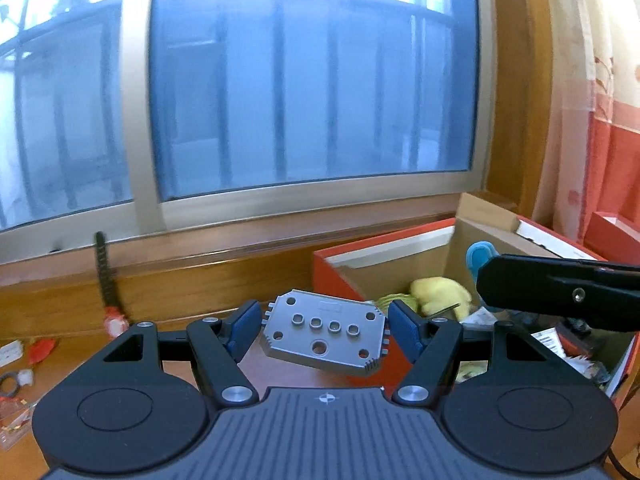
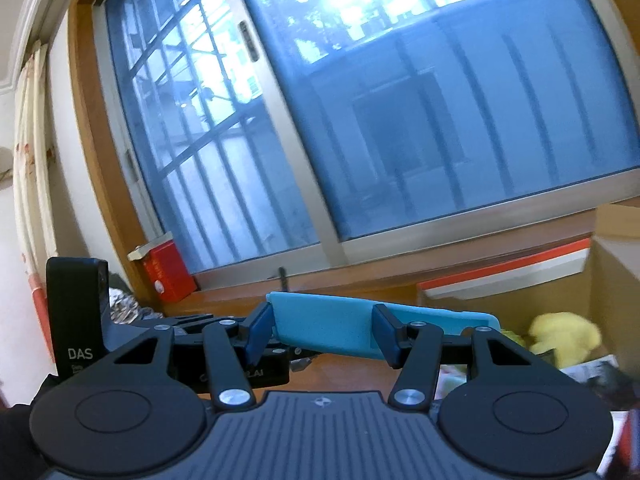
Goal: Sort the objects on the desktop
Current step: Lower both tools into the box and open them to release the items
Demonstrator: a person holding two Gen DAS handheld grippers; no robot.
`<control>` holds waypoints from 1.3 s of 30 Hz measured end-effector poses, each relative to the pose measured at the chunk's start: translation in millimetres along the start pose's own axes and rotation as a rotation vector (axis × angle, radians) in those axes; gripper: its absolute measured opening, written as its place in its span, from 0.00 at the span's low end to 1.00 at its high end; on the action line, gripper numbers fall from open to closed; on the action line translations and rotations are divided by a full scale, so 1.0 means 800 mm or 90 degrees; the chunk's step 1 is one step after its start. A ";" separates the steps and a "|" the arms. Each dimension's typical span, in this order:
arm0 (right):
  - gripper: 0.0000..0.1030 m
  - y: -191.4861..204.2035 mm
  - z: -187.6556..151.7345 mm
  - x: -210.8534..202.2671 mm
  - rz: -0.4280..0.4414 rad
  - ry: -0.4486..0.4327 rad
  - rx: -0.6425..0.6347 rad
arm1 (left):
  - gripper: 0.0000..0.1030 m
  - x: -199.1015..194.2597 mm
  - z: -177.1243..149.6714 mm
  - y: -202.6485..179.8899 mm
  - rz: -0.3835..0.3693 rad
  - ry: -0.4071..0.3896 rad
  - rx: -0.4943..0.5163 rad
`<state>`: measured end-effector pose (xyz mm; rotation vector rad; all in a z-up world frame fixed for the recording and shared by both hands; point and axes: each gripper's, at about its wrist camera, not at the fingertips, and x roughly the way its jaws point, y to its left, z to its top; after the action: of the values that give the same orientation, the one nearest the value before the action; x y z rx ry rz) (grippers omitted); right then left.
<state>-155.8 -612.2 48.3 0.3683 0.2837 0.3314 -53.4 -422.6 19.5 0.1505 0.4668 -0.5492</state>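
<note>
My left gripper (image 1: 322, 330) is shut on a grey metal plate (image 1: 324, 334) with round holes and holds it in the air, tilted, just left of an open red cardboard box (image 1: 340, 276). My right gripper (image 2: 322, 330) is shut on a flat light-blue case (image 2: 340, 328) and holds it level, left of the same box (image 2: 500, 276). The right gripper's black body (image 1: 560, 292) and the blue case's end (image 1: 478, 256) show over the box in the left wrist view. The left gripper's body (image 2: 80, 320) shows at the left of the right wrist view.
The box holds a yellow soft item (image 1: 440, 294) (image 2: 564, 338) and printed papers (image 1: 548, 340). A wooden sill (image 1: 160, 280) and a large window (image 1: 312, 80) stand behind. Small red and white bits (image 1: 40, 352) lie on the desk at left. A red box (image 2: 170, 276) leans on the sill.
</note>
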 end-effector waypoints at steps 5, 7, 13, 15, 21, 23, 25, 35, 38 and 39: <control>0.55 -0.032 0.002 -0.022 -0.035 -0.019 0.020 | 0.67 0.014 0.009 -0.033 -0.027 0.000 0.018; 0.55 -0.042 0.002 -0.028 -0.049 -0.025 0.026 | 0.67 0.020 0.012 -0.046 -0.040 0.000 0.030; 0.55 -0.068 -0.001 -0.043 -0.087 -0.038 0.039 | 0.67 0.034 0.014 -0.080 -0.078 0.006 0.053; 0.55 -0.075 -0.003 -0.046 -0.102 -0.041 0.045 | 0.67 0.039 0.013 -0.090 -0.090 0.011 0.056; 0.55 -0.093 -0.007 -0.051 -0.138 -0.045 0.057 | 0.67 0.048 0.010 -0.109 -0.114 0.023 0.064; 0.55 -0.097 -0.008 -0.051 -0.148 -0.044 0.061 | 0.67 0.049 0.010 -0.112 -0.119 0.024 0.065; 0.55 -0.100 -0.009 -0.052 -0.158 -0.043 0.060 | 0.67 0.050 0.009 -0.115 -0.122 0.025 0.066; 0.56 -0.103 -0.008 -0.046 -0.182 -0.035 0.053 | 0.67 0.048 0.008 -0.116 -0.121 0.028 0.063; 0.56 -0.104 -0.009 -0.045 -0.193 -0.030 0.056 | 0.67 0.047 0.007 -0.114 -0.120 0.028 0.058; 0.56 -0.104 -0.008 -0.045 -0.194 -0.028 0.057 | 0.67 0.047 0.007 -0.114 -0.120 0.028 0.057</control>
<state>-169.0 -696.5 17.0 0.4131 0.3066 0.0109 -71.8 -518.5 5.9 0.2055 0.5018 -0.7525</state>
